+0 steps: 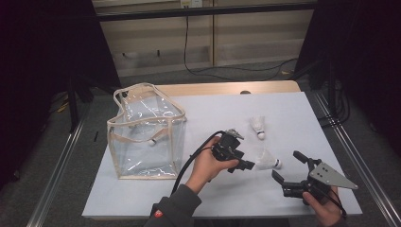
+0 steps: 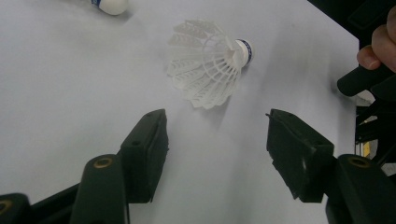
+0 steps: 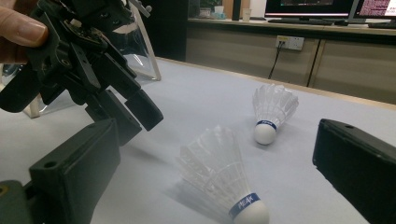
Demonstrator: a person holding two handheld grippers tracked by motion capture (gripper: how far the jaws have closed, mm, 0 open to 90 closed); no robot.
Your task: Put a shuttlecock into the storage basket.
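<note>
A white shuttlecock (image 1: pixel 267 163) (image 2: pixel 208 63) (image 3: pixel 224 177) lies on its side on the pale mat (image 1: pixel 213 113), its cork toward the right. My left gripper (image 1: pixel 243 161) (image 2: pixel 215 119) is open, and its fingertips stop just short of the feather skirt. The pads touch nothing. From the right, my right gripper (image 1: pixel 288 165) (image 3: pixel 217 128) faces the same shuttlecock, open and apart from it. A second shuttlecock (image 1: pixel 257 126) (image 3: pixel 273 109) stands cork down farther back. The right gripper view shows the left gripper (image 3: pixel 93 70) close at upper left.
A clear plastic tote bag (image 1: pixel 144 137) with beige trim stands open at the mat's left, with a small white thing showing through its side. The mat's right edge (image 1: pixel 331 156) runs close to the right hand. Metal rails flank the table.
</note>
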